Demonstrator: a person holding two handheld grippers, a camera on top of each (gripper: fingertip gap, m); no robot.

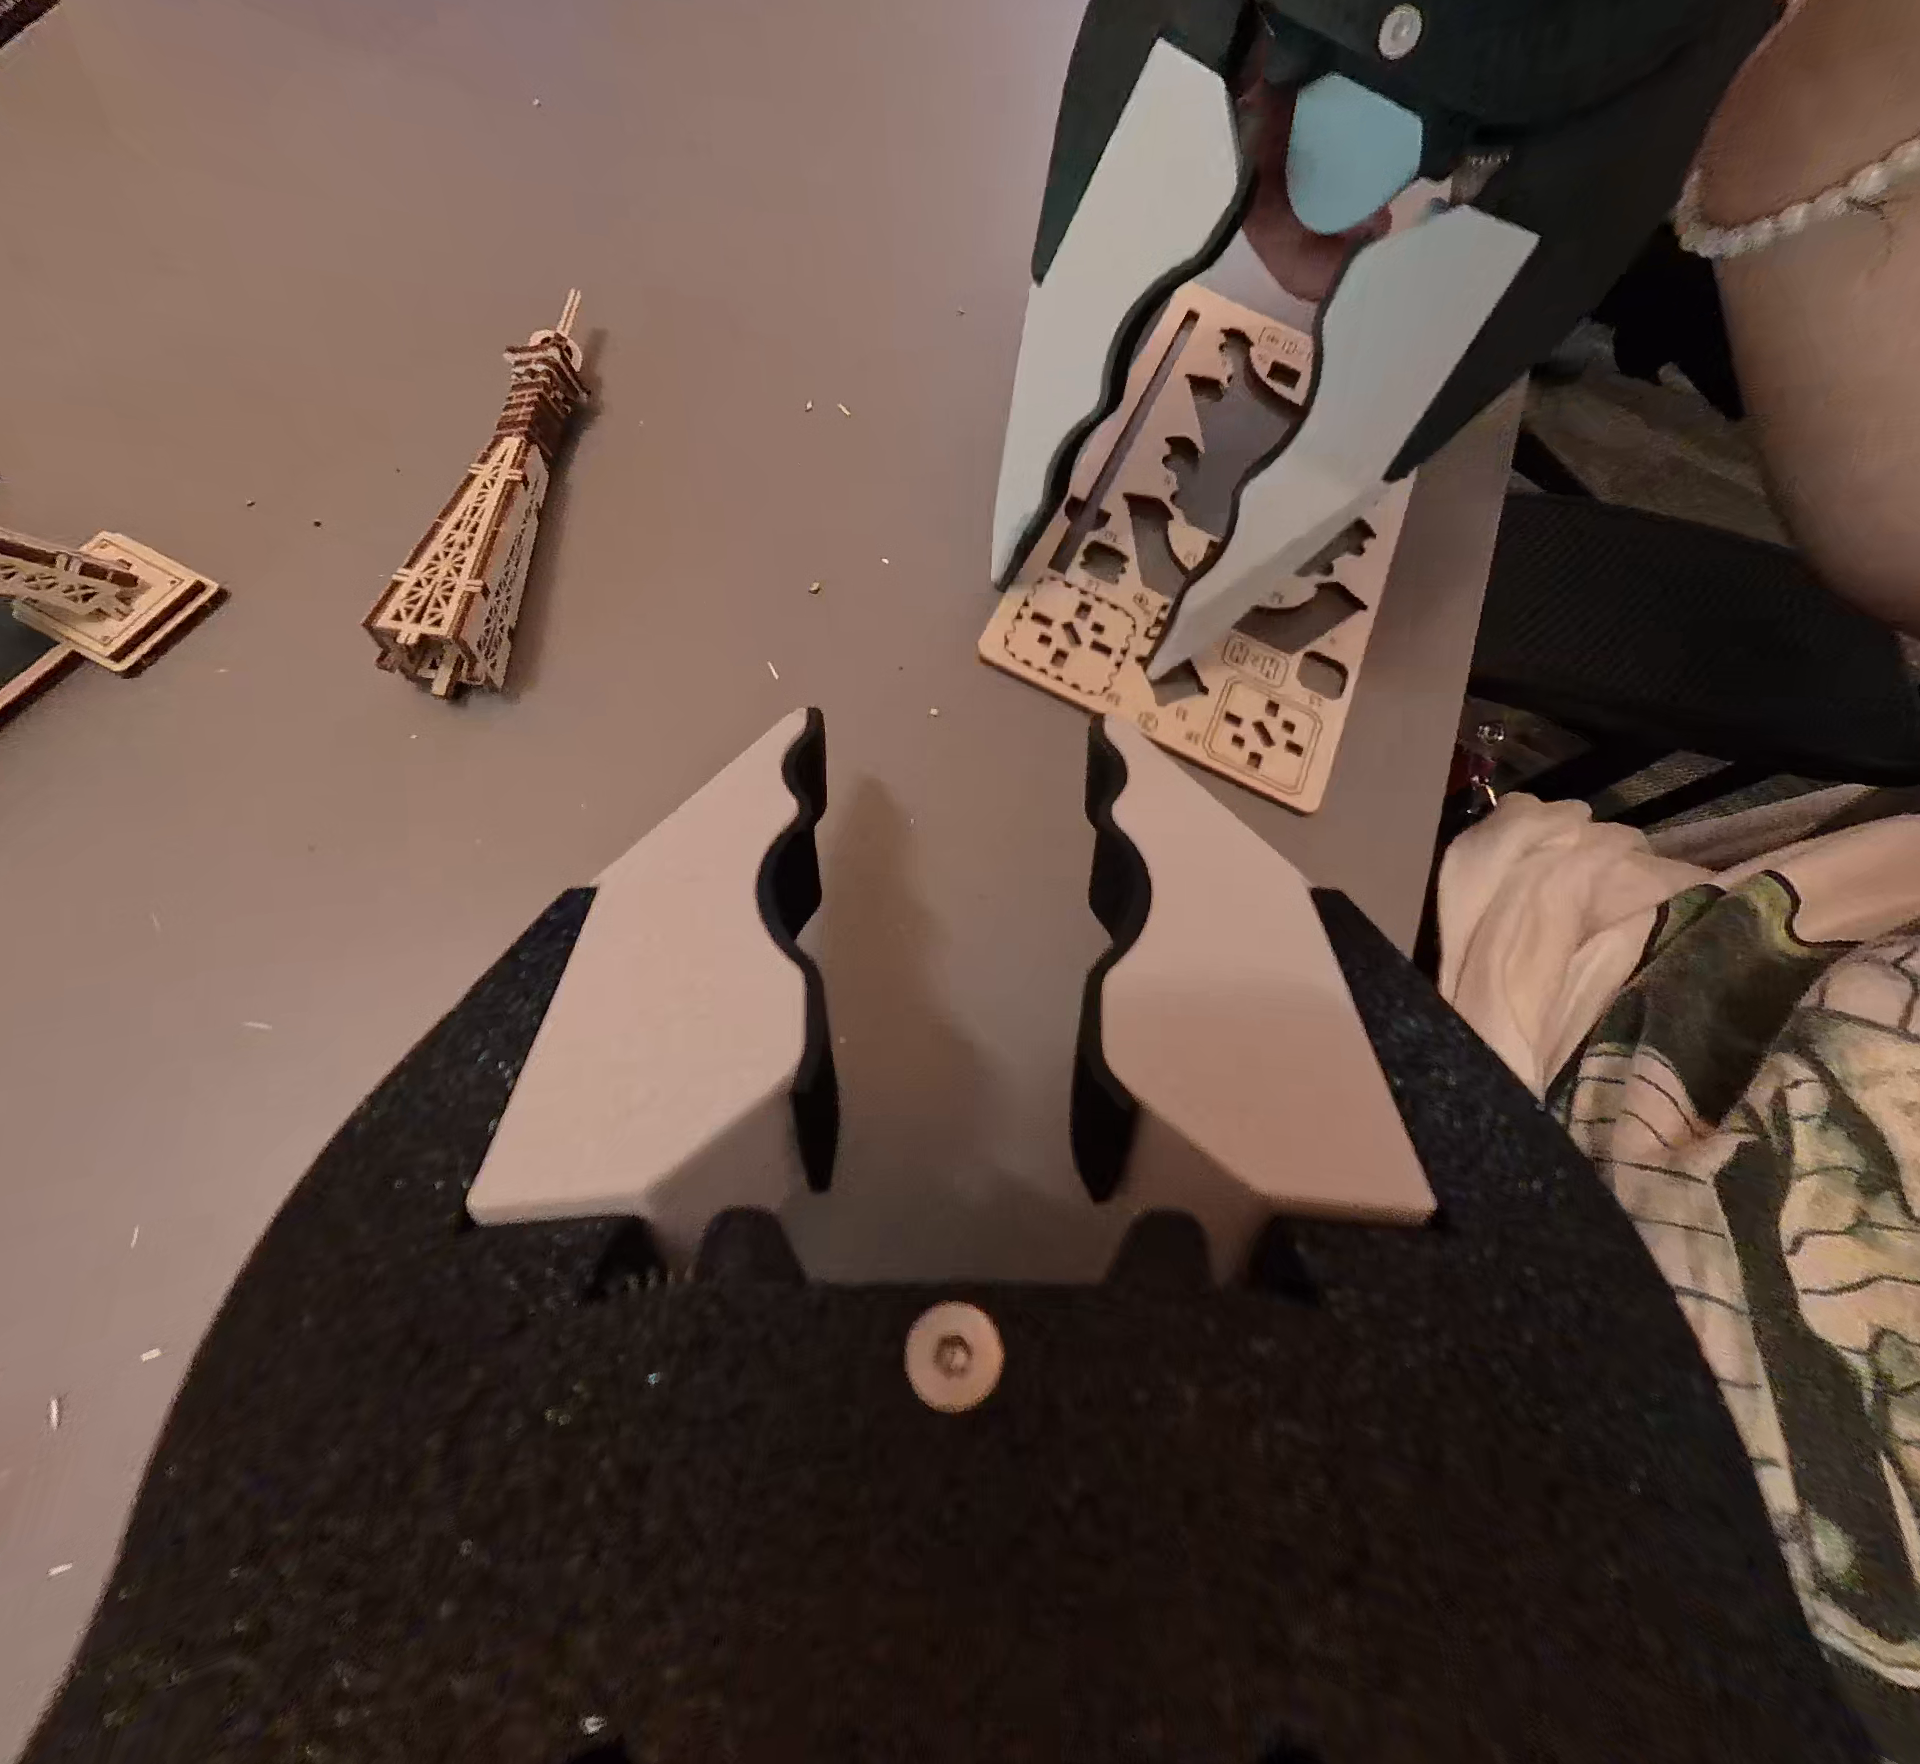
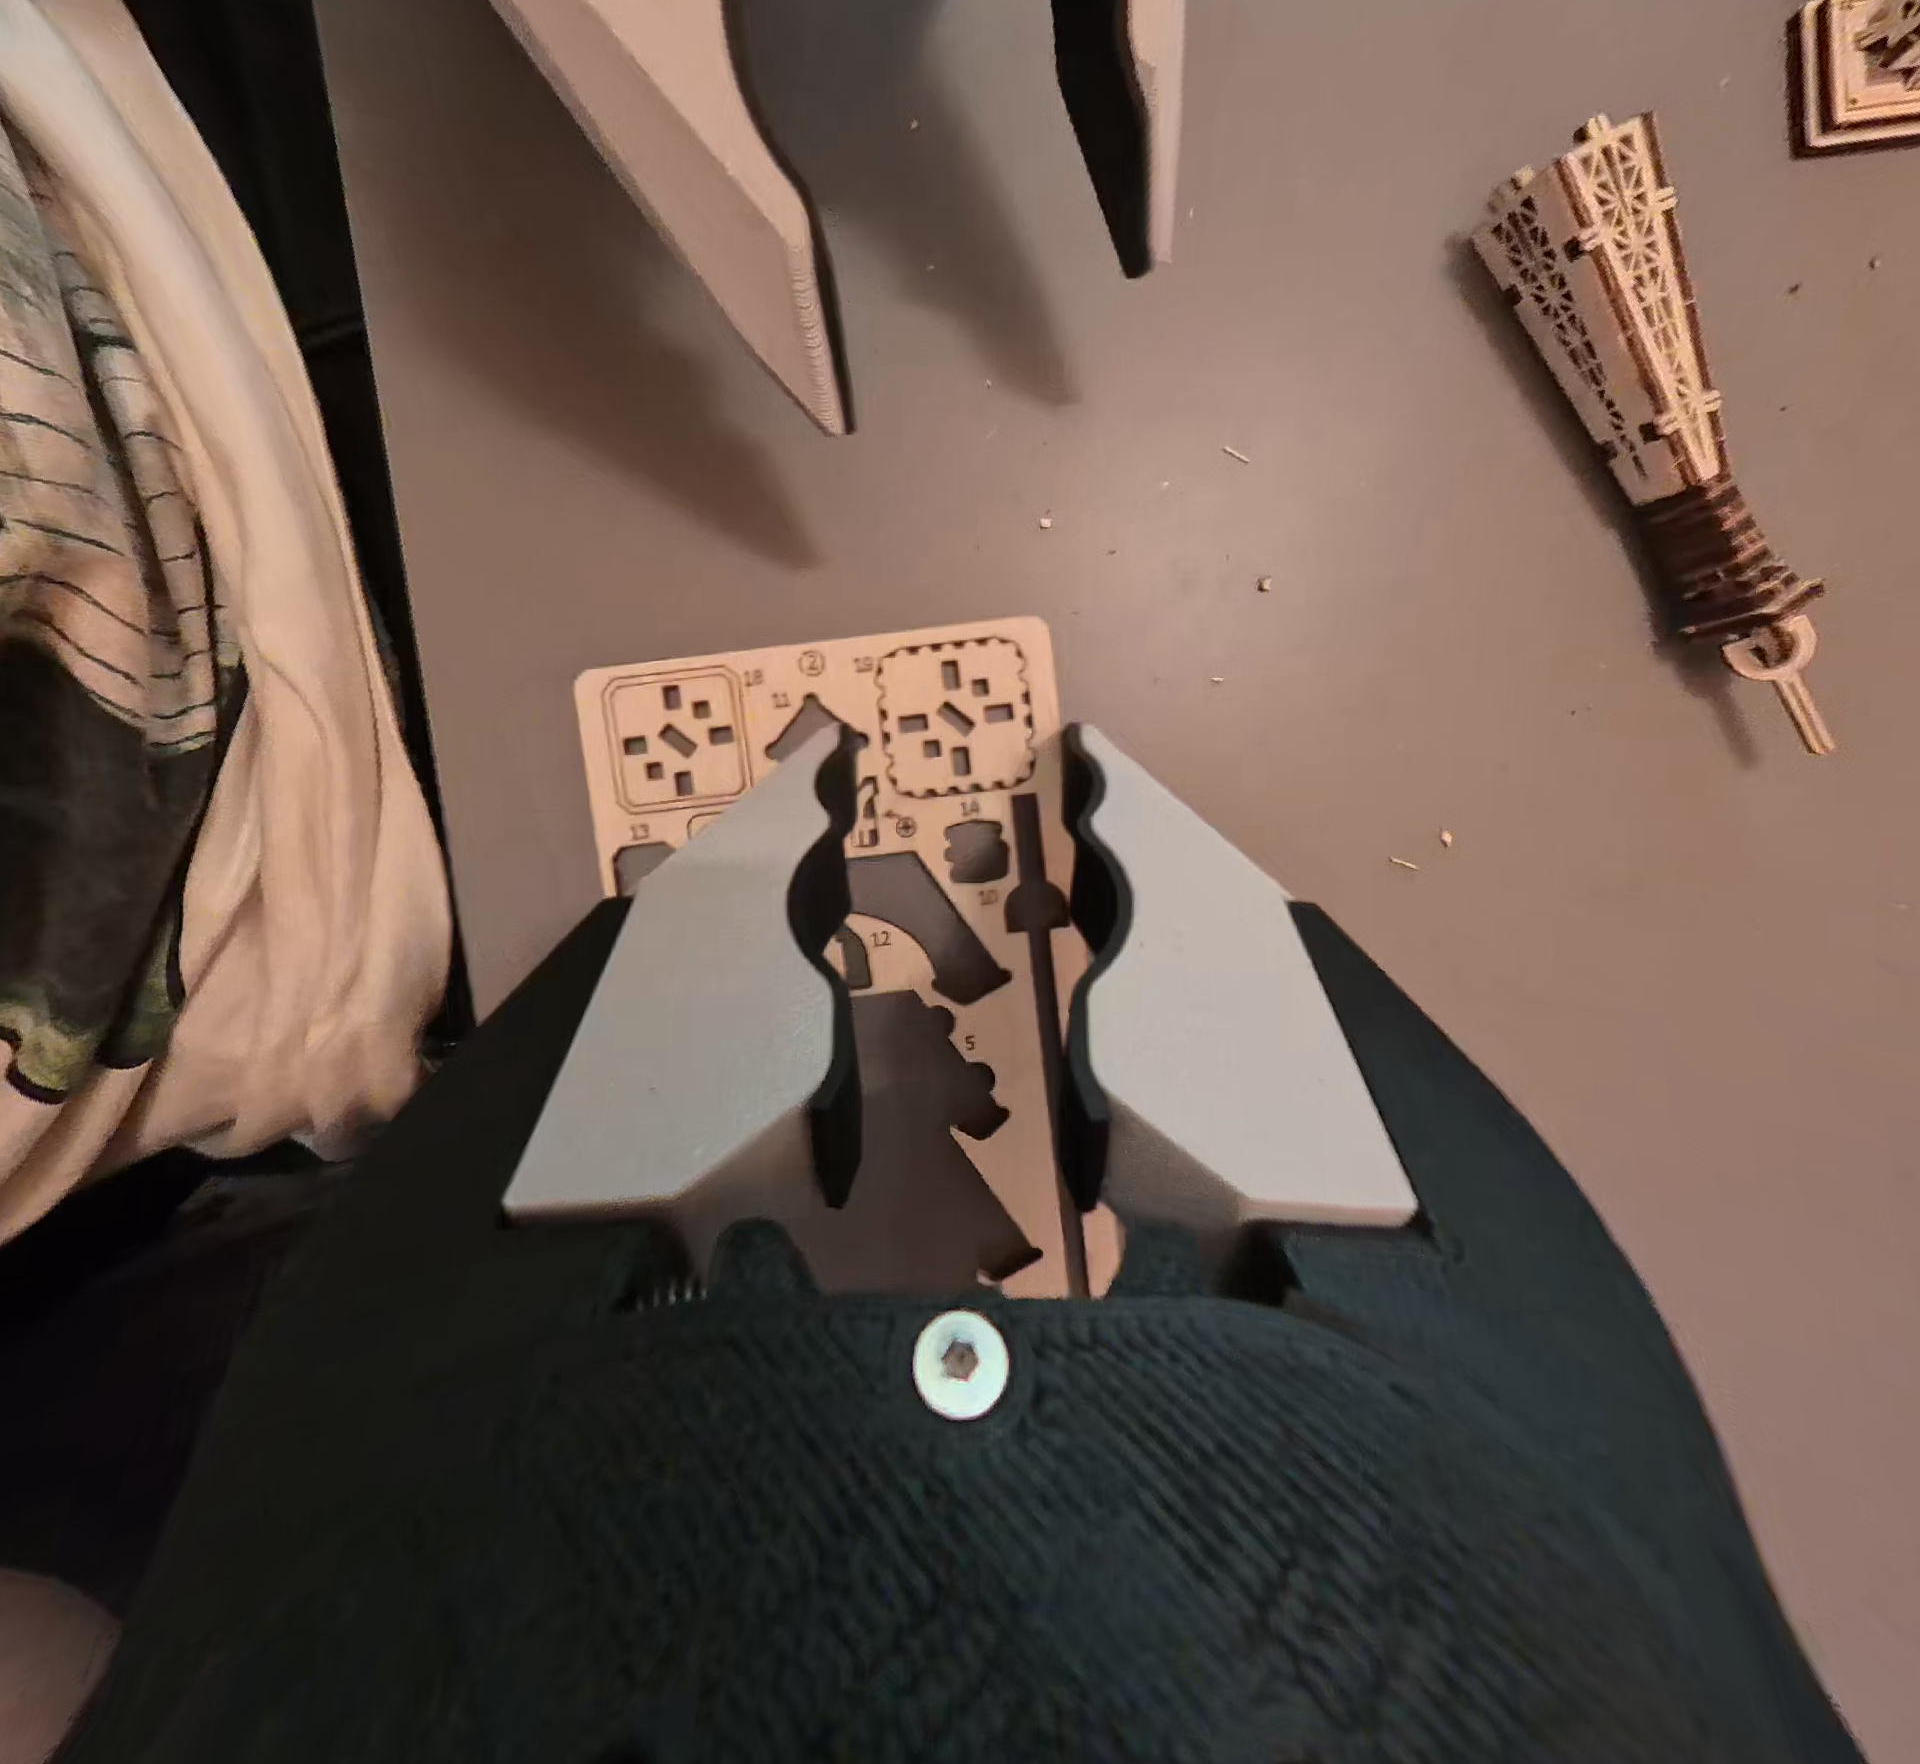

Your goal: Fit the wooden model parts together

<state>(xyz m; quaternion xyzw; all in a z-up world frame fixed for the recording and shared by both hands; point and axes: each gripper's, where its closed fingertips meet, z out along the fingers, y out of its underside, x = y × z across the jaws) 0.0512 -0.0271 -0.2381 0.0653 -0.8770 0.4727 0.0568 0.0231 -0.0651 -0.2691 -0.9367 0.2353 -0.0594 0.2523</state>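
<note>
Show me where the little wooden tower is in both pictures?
Left wrist view: the wooden tower lies on its side left of centre, tip pointing up.
Right wrist view: it lies at the right edge, tip pointing down.
Shared landmark: the flat wooden parts sheet under the right gripper.

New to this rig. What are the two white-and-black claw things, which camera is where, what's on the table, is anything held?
No robot arm here: a person holds a two-finger gripper in each hand, and each carries a wide-angle camera looking forward along its fingers.

The left wrist view shows the left gripper up close over the bare grey table, jaws apart and empty. Farther off in it is the right gripper, over a flat wooden parts sheet.

The right wrist view shows the same sheet under its own open fingers, with the left gripper at the top.

A partly built wooden tower lies on its side on the table, and a wooden base piece sits at the edge. Neither gripper holds anything.
</note>
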